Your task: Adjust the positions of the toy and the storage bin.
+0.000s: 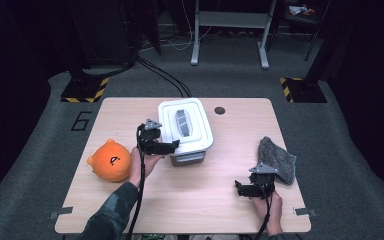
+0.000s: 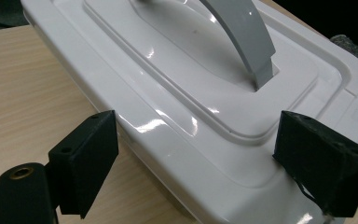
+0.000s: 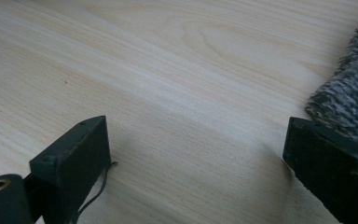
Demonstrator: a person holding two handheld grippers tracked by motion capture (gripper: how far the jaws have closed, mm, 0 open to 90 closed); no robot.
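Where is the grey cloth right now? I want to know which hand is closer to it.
In the high view the grey cloth lies near the table's right edge, just beyond the right gripper and well right of the white box.

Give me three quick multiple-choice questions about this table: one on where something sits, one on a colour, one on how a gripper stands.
1. Where is the orange plush toy?
A. left of the white lidded box
B. on the box
C. beside the grey cloth

2. What colour is the box's lid handle?
A. orange
B. grey
C. black

3. How is the left gripper?
A. shut on the handle
B. shut on the cloth
C. open at the lid's edge

Answers: 1 A, the high view shows it near the table's left edge. 2 B, grey against the white lid. 3 C, its jaws stand wide apart.
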